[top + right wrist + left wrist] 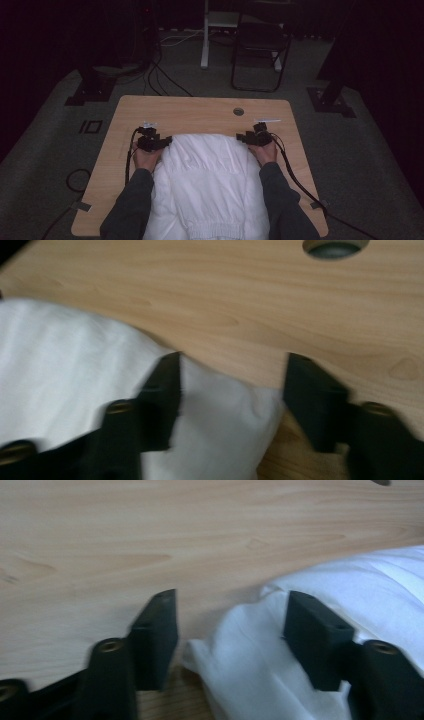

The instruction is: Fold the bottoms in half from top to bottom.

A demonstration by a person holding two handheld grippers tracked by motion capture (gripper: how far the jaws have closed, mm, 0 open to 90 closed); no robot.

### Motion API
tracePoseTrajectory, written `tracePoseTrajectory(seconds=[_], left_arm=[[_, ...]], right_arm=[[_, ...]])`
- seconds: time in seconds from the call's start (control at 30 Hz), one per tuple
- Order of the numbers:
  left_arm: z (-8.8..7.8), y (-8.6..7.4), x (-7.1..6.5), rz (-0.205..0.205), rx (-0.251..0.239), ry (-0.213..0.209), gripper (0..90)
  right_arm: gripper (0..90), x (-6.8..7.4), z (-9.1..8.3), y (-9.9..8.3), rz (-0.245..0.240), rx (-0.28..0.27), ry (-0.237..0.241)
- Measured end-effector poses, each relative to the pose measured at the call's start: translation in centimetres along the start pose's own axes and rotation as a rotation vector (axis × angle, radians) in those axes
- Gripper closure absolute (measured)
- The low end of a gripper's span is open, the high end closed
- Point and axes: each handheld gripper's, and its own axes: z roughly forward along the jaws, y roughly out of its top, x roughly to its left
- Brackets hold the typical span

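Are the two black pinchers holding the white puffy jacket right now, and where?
No, nothing is held. Both tools stand open: the left tool and the right tool each have a far corner of the white jacket lying loose between their jaws.

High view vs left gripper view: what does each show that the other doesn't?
High view alone: the person's forearms, the right hand-held gripper, a black chair and floor cables. Left gripper view alone: the left hand-held gripper close up, jaws open astride a corner of cloth. Both: the white garment on the wooden table.
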Motion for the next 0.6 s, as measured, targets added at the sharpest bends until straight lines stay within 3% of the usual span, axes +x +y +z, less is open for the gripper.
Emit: tracePoseTrajectory(seconds=[0.17, 0.3, 0.33, 0.37, 0.4, 0.43, 0.47, 0.5, 0.53, 0.57, 0.6], left_arm=[[0.8, -0.4, 0.3, -0.015, 0.059, -0.007, 34.6], [1.0, -0.6, 0.3, -0.008, 0.075, -0.039, 37.2], [1.0, -0.6, 0.4, -0.008, 0.083, -0.070, 43.9], [1.0, -0.6, 0.4, -0.008, 0.083, -0.070, 49.0], [1.1, -0.6, 0.4, -0.018, 0.103, -0.127, 60.4], [1.1, -0.6, 0.4, -0.018, 0.103, -0.127, 67.4], [0.9, -0.6, 0.6, -0.024, 0.086, -0.140, 78.1], [0.9, -0.6, 0.6, -0.024, 0.086, -0.140, 81.1], [0.6, -0.5, 1.1, -0.069, 0.060, -0.163, 82.6], [0.3, -0.5, 1.4, -0.089, 0.042, -0.171, 82.6], [-0.1, -0.3, 1.7, -0.116, 0.013, -0.187, 83.4]], right_arm=[[30.8, 0.0, 0.8, -0.4, -0.031, 0.073, -0.024], [38.4, 0.2, 1.1, -0.8, -0.048, 0.096, -0.020], [50.7, 0.2, 1.3, -0.9, -0.038, 0.108, 0.022], [50.7, 0.2, 1.3, -0.9, -0.038, 0.108, 0.022], [66.8, 0.2, 1.4, -1.0, -0.033, 0.123, 0.063], [66.8, 0.2, 1.4, -1.0, -0.033, 0.123, 0.063], [84.8, 0.3, 1.3, -1.0, -0.046, 0.124, 0.059], [84.8, 0.3, 1.3, -1.0, -0.046, 0.124, 0.059], [87.0, 0.1, 0.6, -0.8, -0.042, 0.098, 0.047], [87.0, 0.1, 0.6, -0.8, -0.042, 0.098, 0.047], [87.6, 0.0, -0.2, -0.4, -0.045, 0.064, 0.033]])
